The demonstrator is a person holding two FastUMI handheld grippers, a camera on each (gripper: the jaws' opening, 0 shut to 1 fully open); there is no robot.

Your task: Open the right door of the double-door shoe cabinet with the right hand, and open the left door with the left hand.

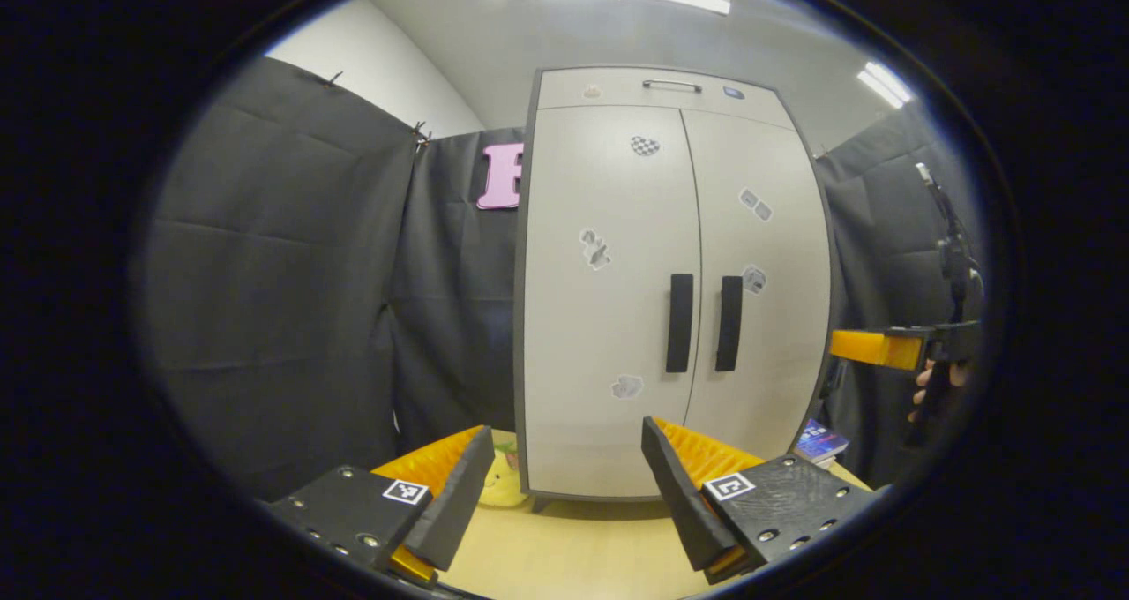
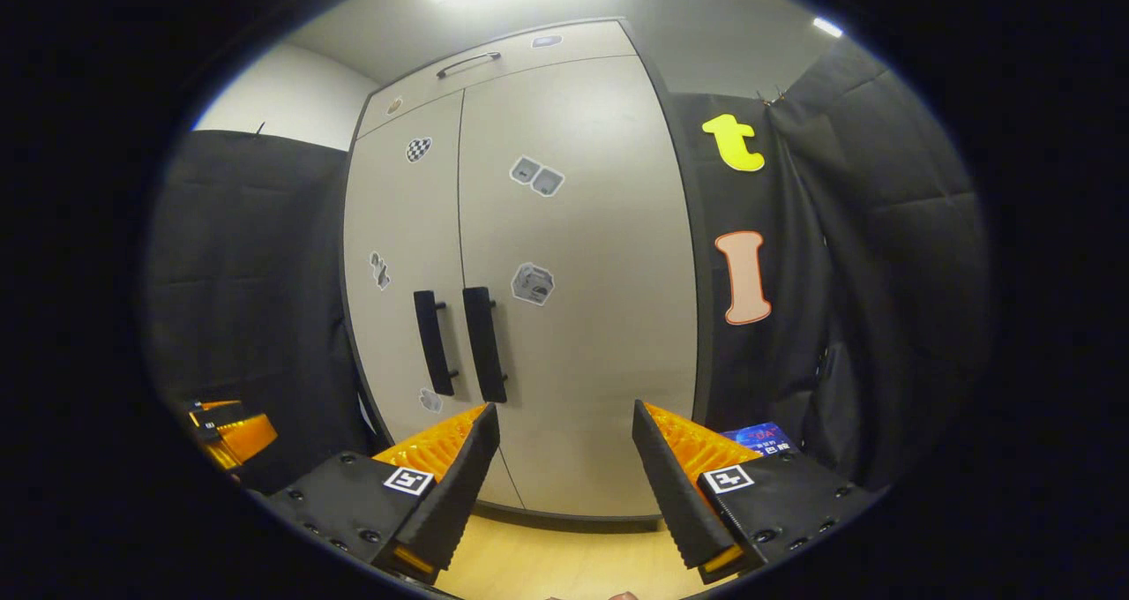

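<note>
A tall light-grey double-door shoe cabinet (image 1: pixel 617 256) stands on a wooden table, both doors shut. Two black vertical handles sit at its middle seam: the left door handle (image 1: pixel 679 322) and the right door handle (image 1: pixel 728 322). My left gripper (image 1: pixel 569 476) is open in front of the cabinet's lower part, some way off it. In the right gripper view the cabinet (image 2: pixel 564 300) is closer, with the left handle (image 2: pixel 434 342) and right handle (image 2: pixel 485 344) up and to the left of my open right gripper (image 2: pixel 564 468). The right gripper (image 1: pixel 882 348) and the hand holding it appear at the right of the left gripper view.
Stickers dot the doors. A drawer with a metal handle (image 1: pixel 672 85) tops the cabinet. A yellow soft toy (image 1: pixel 503 481) lies left of the cabinet base, a small blue packet (image 1: pixel 820 441) to its right. The wooden table (image 1: pixel 573 547) extends toward me.
</note>
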